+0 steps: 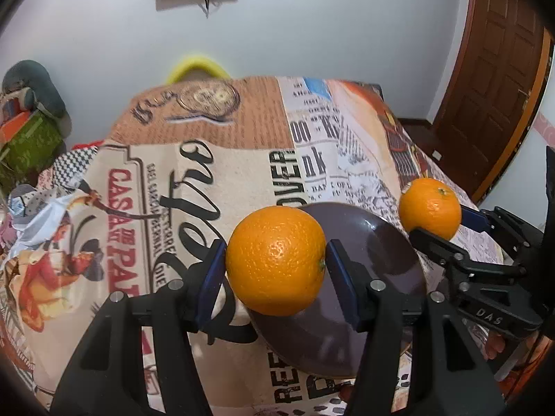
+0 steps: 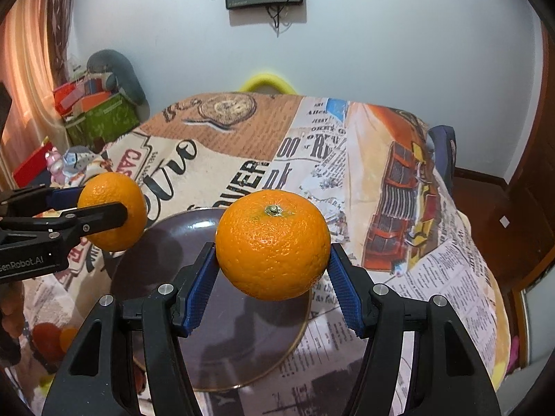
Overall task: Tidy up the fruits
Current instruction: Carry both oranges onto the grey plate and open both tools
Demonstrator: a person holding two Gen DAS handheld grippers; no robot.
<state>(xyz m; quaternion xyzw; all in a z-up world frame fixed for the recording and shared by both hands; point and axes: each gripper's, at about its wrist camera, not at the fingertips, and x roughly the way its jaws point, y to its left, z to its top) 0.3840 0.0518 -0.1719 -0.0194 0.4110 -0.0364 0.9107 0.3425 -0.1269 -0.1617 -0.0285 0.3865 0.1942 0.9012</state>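
One orange [image 1: 275, 260] is gripped by the left tongs [image 1: 275, 270] and a second orange [image 2: 273, 244] by the right tongs [image 2: 272, 274], both held above the dark plate [image 2: 222, 339] on the cloth-covered counter [image 2: 381, 208].

The table [image 1: 242, 173] is wholly covered by a cloth [image 2: 399, 208] printed with newspaper text, a pocket watch and a red truck. A dark plate [image 1: 392, 256] with a gold rim lies on the cloth at the near middle.
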